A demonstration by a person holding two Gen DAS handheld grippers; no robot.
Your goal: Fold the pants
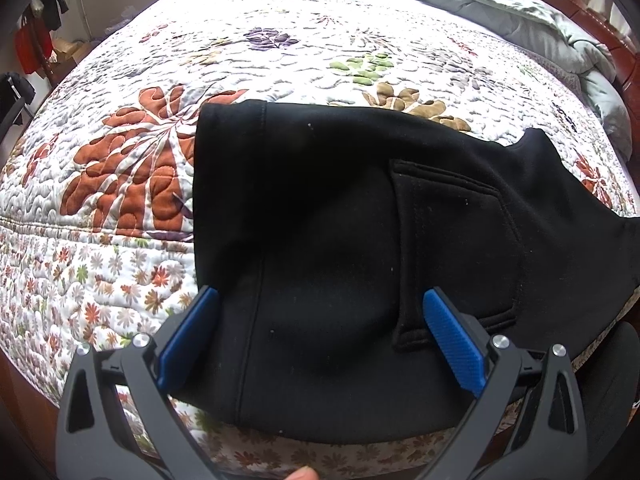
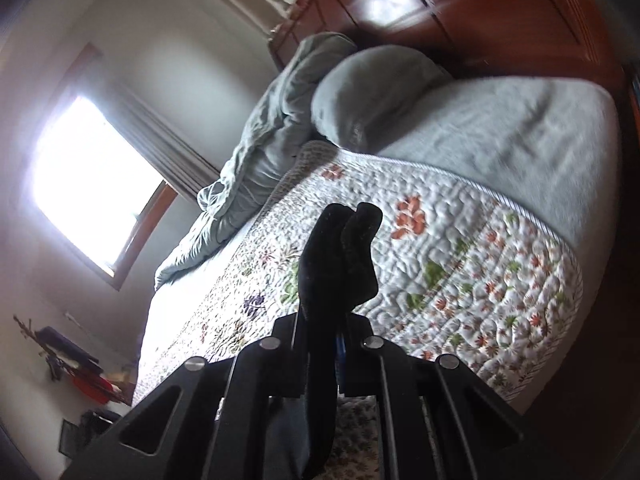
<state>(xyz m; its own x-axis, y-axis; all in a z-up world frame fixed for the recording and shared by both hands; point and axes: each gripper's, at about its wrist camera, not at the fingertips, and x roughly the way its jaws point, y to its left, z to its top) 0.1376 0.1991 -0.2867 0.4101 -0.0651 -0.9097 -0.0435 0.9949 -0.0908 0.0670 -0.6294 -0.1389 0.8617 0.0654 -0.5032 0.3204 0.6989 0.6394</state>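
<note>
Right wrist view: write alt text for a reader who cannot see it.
The right gripper is shut on a bunched fold of black pants, held above a flowered quilt on a bed. Behind lie a grey pillow, a rumpled grey blanket and a bright window.

Open quilt [image 1: 280, 64] lies bare beyond the black pants [image 1: 340, 208]; a bunched grey duvet [image 2: 256, 160] and pillow [image 2: 372, 92] block the headboard end.

No words, nos. or signs to read in either view. The black pants [image 1: 340, 208] have no tag or brand showing, the flower quilt [image 1: 132, 160] has only pics of leaves, & the tongs have no marks
</note>
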